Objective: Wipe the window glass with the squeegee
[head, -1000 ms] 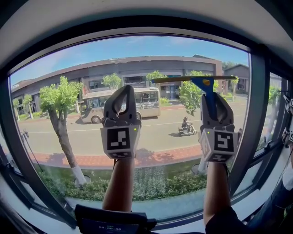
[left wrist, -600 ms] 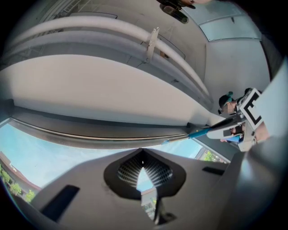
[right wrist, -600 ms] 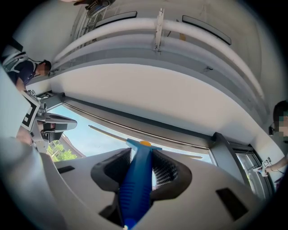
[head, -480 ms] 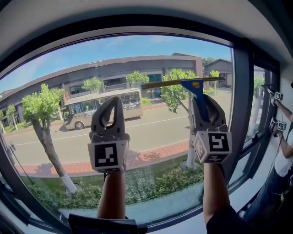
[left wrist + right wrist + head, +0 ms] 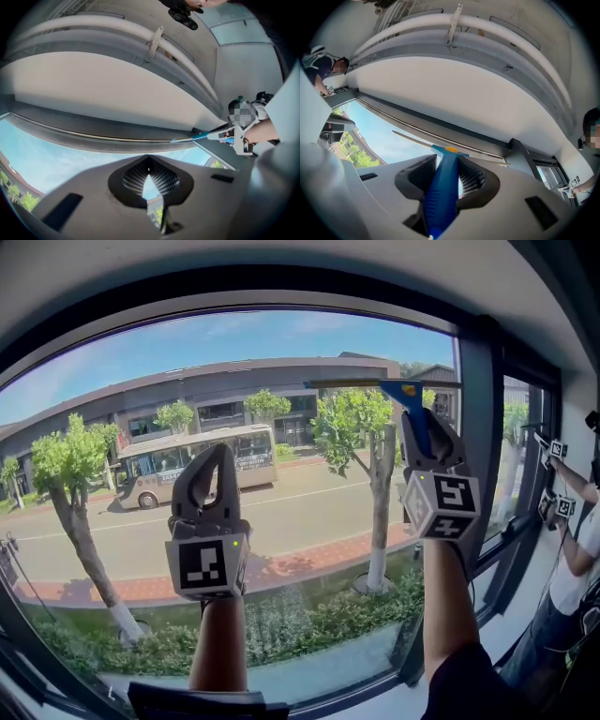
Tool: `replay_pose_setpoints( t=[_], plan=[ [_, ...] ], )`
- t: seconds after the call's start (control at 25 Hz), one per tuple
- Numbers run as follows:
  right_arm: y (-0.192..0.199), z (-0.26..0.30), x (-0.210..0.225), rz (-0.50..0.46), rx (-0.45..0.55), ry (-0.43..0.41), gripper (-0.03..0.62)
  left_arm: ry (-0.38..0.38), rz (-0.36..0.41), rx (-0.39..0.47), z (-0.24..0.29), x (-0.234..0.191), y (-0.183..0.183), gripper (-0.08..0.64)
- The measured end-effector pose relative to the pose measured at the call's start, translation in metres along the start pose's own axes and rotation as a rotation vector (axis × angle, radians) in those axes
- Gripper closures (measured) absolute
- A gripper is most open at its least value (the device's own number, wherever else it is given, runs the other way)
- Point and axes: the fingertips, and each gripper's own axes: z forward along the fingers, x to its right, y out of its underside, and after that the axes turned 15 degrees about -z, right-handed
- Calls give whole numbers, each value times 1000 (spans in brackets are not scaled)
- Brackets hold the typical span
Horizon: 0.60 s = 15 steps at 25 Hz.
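Nearest: two bare forearms are reaching up from the bottom of the head view, each carrying a gripper.

The left gripper (image 5: 214,465) is hanging in front of the lower middle of the pane. Its jaws are pressing together with nothing between them; in the left gripper view (image 5: 149,174) only a thin slit of sky is showing past the tips.

The right gripper (image 5: 427,437) is sitting higher and to the right. Its jaws are clamping the blue handle of the squeegee (image 5: 405,395), which in the right gripper view is running straight up between them (image 5: 443,197).

The squeegee's blade is lying level near the top right corner of the window glass (image 5: 281,521), just under the upper frame and close to the dark upright frame post (image 5: 475,427). Whether the blade is touching the glass cannot be told.

At the far right, another person (image 5: 574,563) is standing by the next pane.

Beyond the glass: a bus (image 5: 187,465) is showing on a road, with trees (image 5: 70,465) on the near verge, a long low building behind them and blue sky above.
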Motion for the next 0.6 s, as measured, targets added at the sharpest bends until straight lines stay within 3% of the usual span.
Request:
replay_pose_setpoints(
  t=[0.32, 0.6],
  plan=[
    [45, 59, 82, -10, 42, -18, 449, -52, -23, 36, 55, 65, 23, 557],
    [76, 105, 127, 34, 68, -43, 449, -74, -54, -5, 90, 107, 55, 557]
  ],
)
